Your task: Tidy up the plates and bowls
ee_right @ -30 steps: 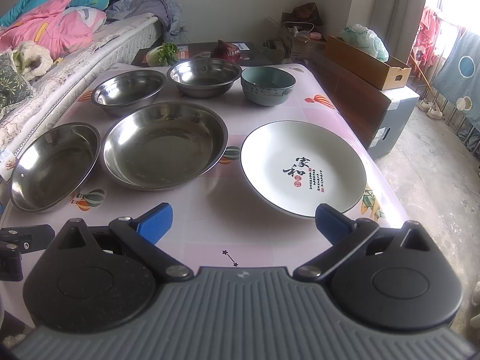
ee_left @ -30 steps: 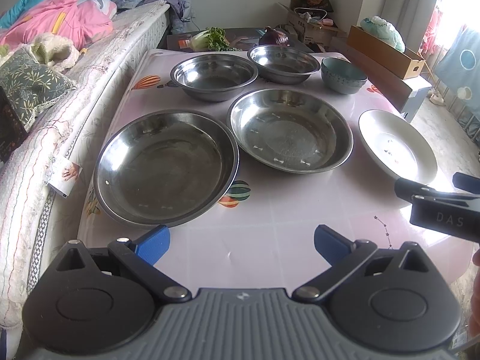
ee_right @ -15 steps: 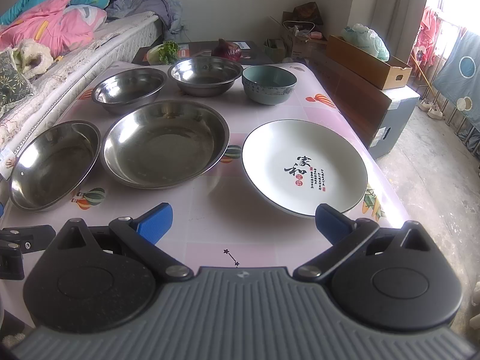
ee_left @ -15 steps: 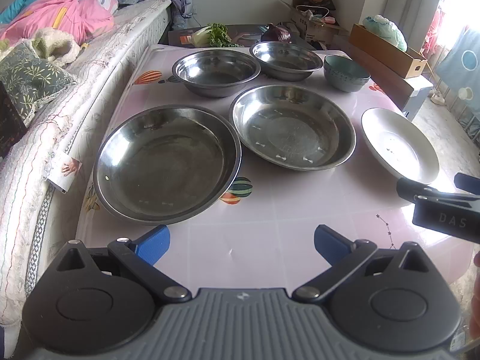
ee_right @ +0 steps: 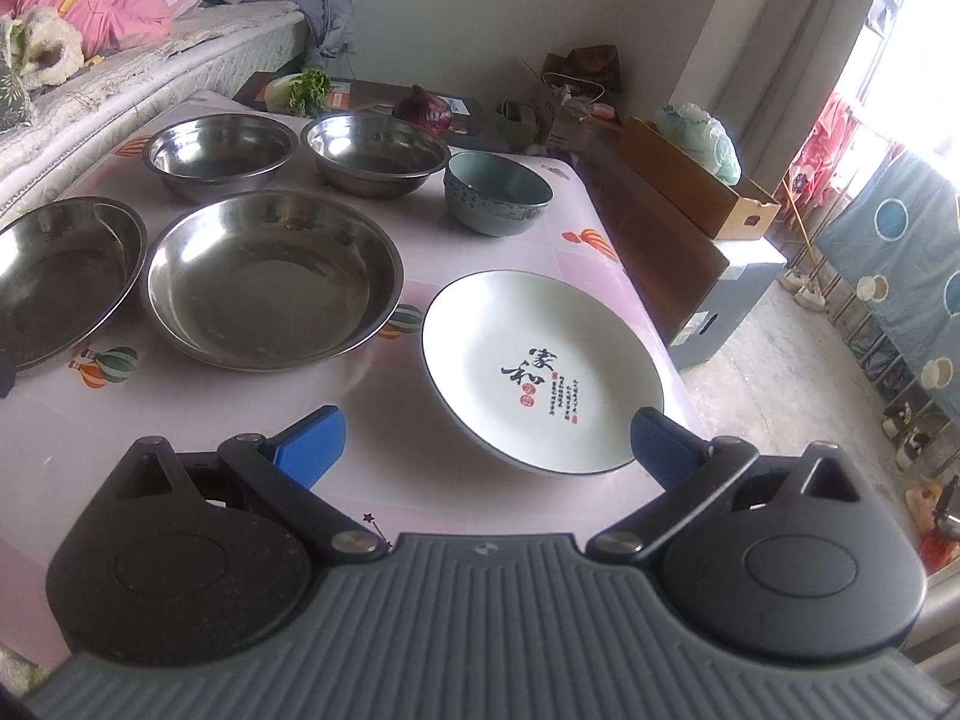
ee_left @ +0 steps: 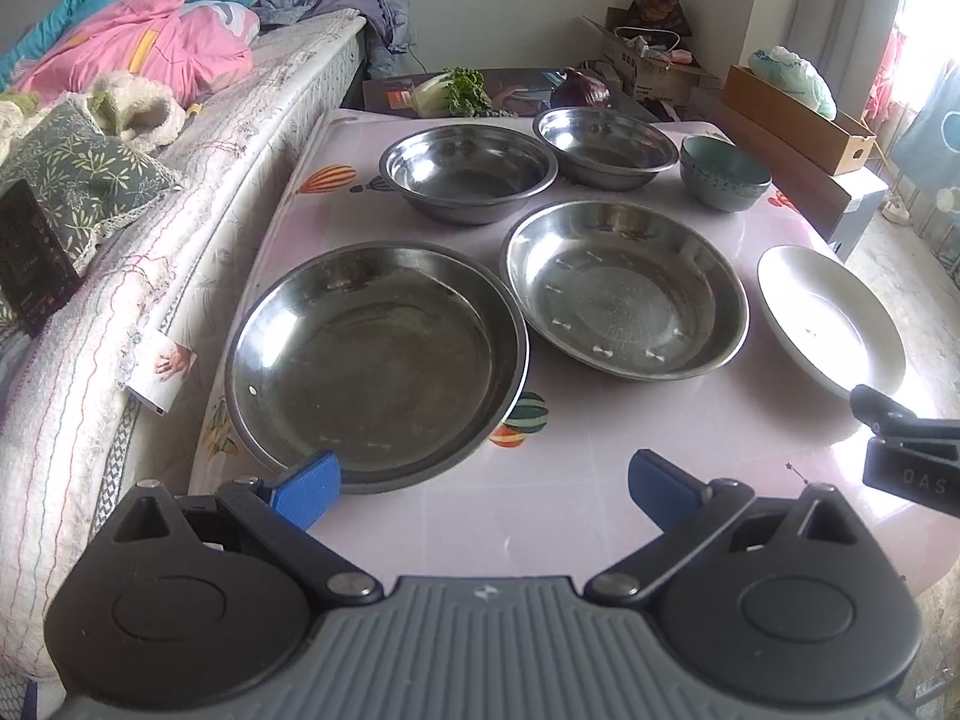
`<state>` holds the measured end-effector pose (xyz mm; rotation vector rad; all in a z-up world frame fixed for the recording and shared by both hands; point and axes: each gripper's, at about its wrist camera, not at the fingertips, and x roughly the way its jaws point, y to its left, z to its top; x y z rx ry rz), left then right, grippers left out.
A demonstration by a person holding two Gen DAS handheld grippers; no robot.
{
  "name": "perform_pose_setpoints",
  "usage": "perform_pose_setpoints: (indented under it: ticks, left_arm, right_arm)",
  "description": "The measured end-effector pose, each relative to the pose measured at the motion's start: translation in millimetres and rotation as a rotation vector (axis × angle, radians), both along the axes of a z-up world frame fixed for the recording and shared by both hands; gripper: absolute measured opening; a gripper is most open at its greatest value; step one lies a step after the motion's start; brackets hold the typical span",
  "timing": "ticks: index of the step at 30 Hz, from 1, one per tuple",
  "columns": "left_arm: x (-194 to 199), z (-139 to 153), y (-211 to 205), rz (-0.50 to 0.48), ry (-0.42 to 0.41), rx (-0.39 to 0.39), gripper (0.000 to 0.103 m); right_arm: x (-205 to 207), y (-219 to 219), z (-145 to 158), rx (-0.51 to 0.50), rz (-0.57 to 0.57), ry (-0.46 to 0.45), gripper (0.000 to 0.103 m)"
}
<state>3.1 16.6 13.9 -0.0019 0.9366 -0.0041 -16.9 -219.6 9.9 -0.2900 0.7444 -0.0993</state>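
Both jaws wide, empty. White ceramic plate (ee_right: 540, 369) lies centre-right, near rim just ahead of my right gripper (ee_right: 486, 438). Left gripper (ee_left: 483, 483) fronts the steel pan (ee_left: 375, 360), lower left.

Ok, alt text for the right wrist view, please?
The open right gripper hovers above a white plate on a pink table. Steel dishes and a teal bowl sit beyond.
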Motion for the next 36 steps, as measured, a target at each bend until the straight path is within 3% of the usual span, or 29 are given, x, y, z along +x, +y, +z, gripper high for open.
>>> perform_pose_setpoints:
  ticks: [5,11,16,19,23,26,29,32,36]
  left_arm:
    - [17.5,11.5,21.4,0.066,-0.051,0.004,0.103]
    - [41.1,18.0,45.4,0.132,-0.098,0.071,0.103]
    - [55.5,19.1,64.4,0.173,-0.109,0.063,0.103]
    - [62.9,20.3,72.6,0.178,-0.111,0.056,0.103]
    - [77.6,21.1,83.2,0.167,-0.109,0.04,0.103]
    - [92.6,22.3,94.4,0.167,-0.1,-0.001,0.103]
    - [110.8,22.9,102.3,0.164,-0.098,0.008,0.103]
    - [128.8,23.7,107.7,0.164,-0.111,0.041,0.103]
    - [160.6,22.4,113.8,0.149,-0.12,0.076,0.103]
  right_arm:
    - [8.7,-9.5,23.0,0.031,0.05,-0.083,0.102]
    - [24.5,4.9,27.7,-0.177,0.099,-0.114,0.102]
    - [33.9,4.3,68.5,0.027,0.178,-0.165,0.102]
    - [48.4,13.9,82.0,0.041,0.184,-0.15,0.102]
    - [55.1,24.2,99.5,0.095,0.247,-0.223,0.102]
    - [72.3,35.2,105.5,0.113,0.313,-0.22,0.102]
    - [92.9,48.4,108.9,0.113,0.355,-0.236,0.102]
    - [122.9,51.4,108.5,0.197,0.381,-0.226,0.102]
    - [184.2,57.6,92.9,0.307,0.377,-0.136,0.101]
